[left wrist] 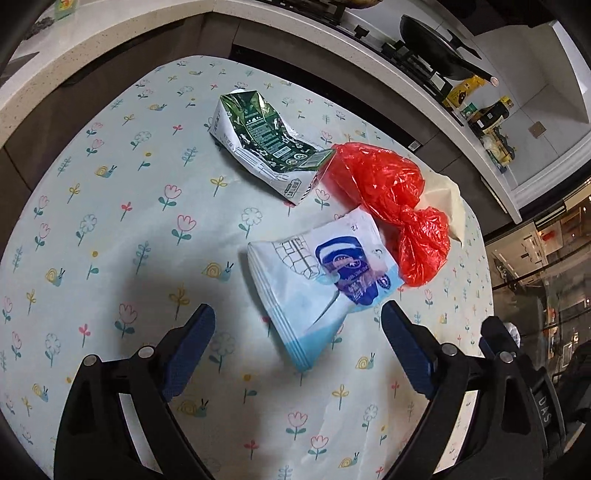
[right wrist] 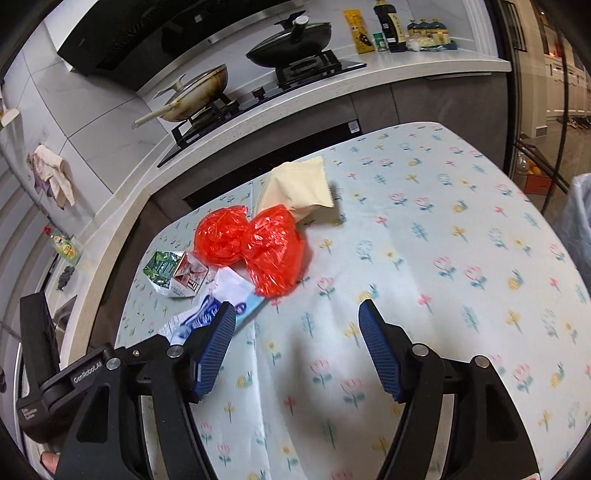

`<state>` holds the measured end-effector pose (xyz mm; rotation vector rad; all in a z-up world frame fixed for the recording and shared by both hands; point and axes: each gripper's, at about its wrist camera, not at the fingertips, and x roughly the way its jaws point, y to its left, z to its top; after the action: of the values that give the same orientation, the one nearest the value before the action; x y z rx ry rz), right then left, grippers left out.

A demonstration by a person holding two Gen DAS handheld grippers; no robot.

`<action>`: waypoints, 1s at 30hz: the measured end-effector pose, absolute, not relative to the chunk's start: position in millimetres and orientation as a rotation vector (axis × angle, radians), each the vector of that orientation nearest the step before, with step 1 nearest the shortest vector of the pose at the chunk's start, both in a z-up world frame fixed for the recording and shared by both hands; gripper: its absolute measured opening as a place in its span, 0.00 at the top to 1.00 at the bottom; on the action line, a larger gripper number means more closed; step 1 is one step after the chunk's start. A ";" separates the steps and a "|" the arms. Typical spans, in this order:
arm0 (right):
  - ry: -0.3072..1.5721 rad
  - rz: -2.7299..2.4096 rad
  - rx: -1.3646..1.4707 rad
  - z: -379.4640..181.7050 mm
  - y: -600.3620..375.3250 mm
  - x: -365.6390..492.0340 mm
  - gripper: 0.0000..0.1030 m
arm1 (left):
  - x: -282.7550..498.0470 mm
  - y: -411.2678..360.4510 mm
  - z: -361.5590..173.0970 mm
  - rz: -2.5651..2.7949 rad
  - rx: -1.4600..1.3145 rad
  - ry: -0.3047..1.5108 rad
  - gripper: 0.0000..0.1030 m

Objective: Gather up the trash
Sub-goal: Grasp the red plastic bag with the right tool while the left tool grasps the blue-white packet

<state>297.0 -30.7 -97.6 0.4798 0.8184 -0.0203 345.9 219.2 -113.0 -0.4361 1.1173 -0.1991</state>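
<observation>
Trash lies on a flower-print tablecloth (left wrist: 122,236). A crushed green milk carton (left wrist: 262,142), a knotted red plastic bag (left wrist: 391,199), a blue and white wrapper (left wrist: 317,284) and a cream paper packet (left wrist: 448,199) lie close together. My left gripper (left wrist: 299,317) is open just above the table, its fingers on either side of the wrapper's near end. My right gripper (right wrist: 297,314) is open and empty over bare cloth, just short of the red bag (right wrist: 258,243). The right view also shows the carton (right wrist: 170,273), wrapper (right wrist: 218,306) and cream packet (right wrist: 299,188).
A kitchen counter (right wrist: 295,99) with a gas hob, a wok (right wrist: 195,92) and a lidded black pan (right wrist: 291,44) runs behind the table. Bottles (right wrist: 388,26) stand at the counter's far end. A bin with a clear liner (right wrist: 581,229) stands past the table's right edge.
</observation>
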 end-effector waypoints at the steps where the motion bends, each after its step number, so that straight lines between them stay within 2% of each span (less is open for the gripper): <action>1: 0.819 -0.015 0.484 -100.1 -30.1 305.6 0.35 | 350.5 221.0 -114.6 -0.210 -0.459 1.119 0.15; 8: 0.837 0.007 0.505 -116.2 -23.4 354.1 0.32 | 376.0 216.9 -126.5 -0.229 -0.523 1.138 0.15; 10: 0.843 0.010 0.483 -120.6 -18.2 364.4 0.32 | 377.6 212.8 -129.8 -0.234 -0.517 1.144 0.17; 11: 0.845 0.010 0.475 -122.5 -16.4 368.5 0.32 | 379.1 210.7 -131.5 -0.234 -0.510 1.147 0.20; 12: 0.849 0.013 0.473 -125.3 -15.1 372.9 0.32 | 379.3 208.1 -133.7 -0.239 -0.500 1.153 0.27; 14: 0.857 0.011 0.472 -130.9 -14.1 379.2 0.32 | 378.6 205.7 -136.5 -0.241 -0.484 1.152 0.31; 17: 0.864 0.011 0.458 -137.2 -11.8 384.6 0.32 | 376.0 205.8 -136.0 -0.240 -0.457 1.137 0.43; 19: 0.867 0.018 0.445 -139.2 -10.5 386.4 0.37 | 375.8 206.0 -137.1 -0.240 -0.445 1.143 0.59; 21: 0.880 0.023 0.430 -141.0 -8.5 387.5 0.58 | 374.2 206.1 -137.3 -0.236 -0.429 1.142 0.62; 23: 0.885 0.033 0.420 -142.2 -7.7 385.6 0.68 | 371.2 204.5 -136.7 -0.228 -0.411 1.139 0.65; 24: 0.884 0.038 0.417 -141.7 -7.4 383.3 0.70 | 369.1 204.0 -136.4 -0.226 -0.401 1.138 0.69; 30: 0.858 0.059 0.433 -127.7 -10.2 358.8 0.79 | 353.4 205.5 -128.7 -0.229 -0.384 1.120 0.78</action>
<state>358.8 -10.2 -127.7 0.4327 0.8579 0.0593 353.4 205.5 -128.7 -0.3840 1.1203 -0.2286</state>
